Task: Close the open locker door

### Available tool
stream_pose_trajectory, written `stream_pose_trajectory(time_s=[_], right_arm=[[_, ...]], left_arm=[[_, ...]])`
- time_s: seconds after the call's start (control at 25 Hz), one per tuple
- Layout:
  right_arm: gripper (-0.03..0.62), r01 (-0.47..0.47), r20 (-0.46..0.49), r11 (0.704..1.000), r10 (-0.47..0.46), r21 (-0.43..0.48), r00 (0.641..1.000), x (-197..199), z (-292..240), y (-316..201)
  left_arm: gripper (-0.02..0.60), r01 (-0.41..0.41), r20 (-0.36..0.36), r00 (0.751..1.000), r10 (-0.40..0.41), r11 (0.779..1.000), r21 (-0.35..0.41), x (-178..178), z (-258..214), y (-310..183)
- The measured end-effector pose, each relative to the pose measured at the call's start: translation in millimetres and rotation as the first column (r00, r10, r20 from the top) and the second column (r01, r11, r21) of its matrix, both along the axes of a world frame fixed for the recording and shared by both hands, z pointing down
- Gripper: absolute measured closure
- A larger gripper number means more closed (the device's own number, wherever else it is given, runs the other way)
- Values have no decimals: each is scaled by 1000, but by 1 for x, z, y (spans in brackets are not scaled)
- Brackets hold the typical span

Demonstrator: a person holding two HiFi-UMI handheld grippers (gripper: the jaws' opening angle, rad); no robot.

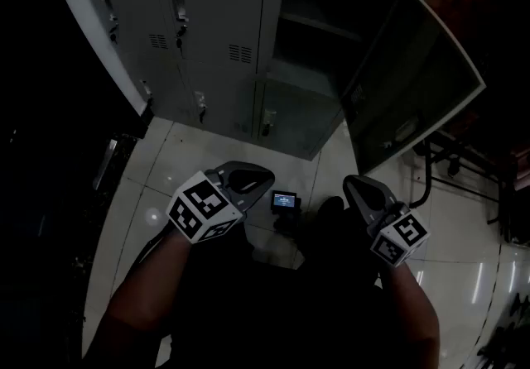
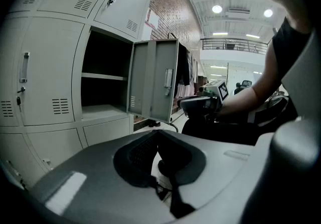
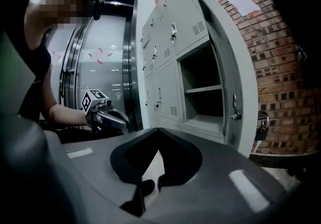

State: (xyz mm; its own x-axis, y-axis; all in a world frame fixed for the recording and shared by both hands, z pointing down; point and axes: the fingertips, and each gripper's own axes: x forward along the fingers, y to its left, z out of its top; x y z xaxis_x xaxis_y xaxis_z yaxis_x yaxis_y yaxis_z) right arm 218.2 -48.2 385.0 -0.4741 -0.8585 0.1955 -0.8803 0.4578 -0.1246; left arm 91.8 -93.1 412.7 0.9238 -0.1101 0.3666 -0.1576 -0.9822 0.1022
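The grey locker bank [image 1: 207, 28] stands ahead, and one compartment [image 1: 310, 36] is open with a shelf inside. Its door [image 1: 414, 78] swings out to the right. The left gripper view shows that door [image 2: 155, 85] from outside, the right gripper view shows it [image 3: 235, 82] nearly edge-on with its latch [image 3: 234, 114]. My left gripper [image 1: 267, 172] and right gripper [image 1: 348, 183] are held low over the floor, well short of the lockers. Both are shut with nothing between the fingers. Neither touches the door.
A small device with a lit screen [image 1: 286, 200] lies on the tiled floor between the grippers. A black metal frame [image 1: 447, 165] stands right of the open door. A brick wall [image 3: 281, 67] is behind the door, and glass doors [image 3: 100, 67] are to the left.
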Motion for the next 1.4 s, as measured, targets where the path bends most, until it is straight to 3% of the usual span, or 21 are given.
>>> stream_pose_trajectory(time_s=[0.4,0.6,0.72,0.84,1.12,1.4], right_arm=[[588,-112,28,991,110,76,994,27,-33,11],[513,-203,5,978,203,55,979,76,-37,18],[436,-230,48,973,229,26,972,91,-41,16],[378,-256,19,966,255,36,967,114,-48,7],[365,-167,9,977,167,133,986,110,-84,-28],[445,-37,-24,986,41,165,999,80,-79,-39]], left_arm=[[569,2,-13,1000,-2,1000,-3,-1,-2,-3],[569,2,-15,1000,-2,1000,-7,0,-1,-3],[569,0,-9,1000,0,1000,-7,-2,1,-3],[569,1,-9,1000,-1,1000,-5,-2,0,-3],[569,5,-11,1000,-5,1000,-7,0,0,-3],[569,4,-15,1000,-4,1000,-11,0,0,-2]])
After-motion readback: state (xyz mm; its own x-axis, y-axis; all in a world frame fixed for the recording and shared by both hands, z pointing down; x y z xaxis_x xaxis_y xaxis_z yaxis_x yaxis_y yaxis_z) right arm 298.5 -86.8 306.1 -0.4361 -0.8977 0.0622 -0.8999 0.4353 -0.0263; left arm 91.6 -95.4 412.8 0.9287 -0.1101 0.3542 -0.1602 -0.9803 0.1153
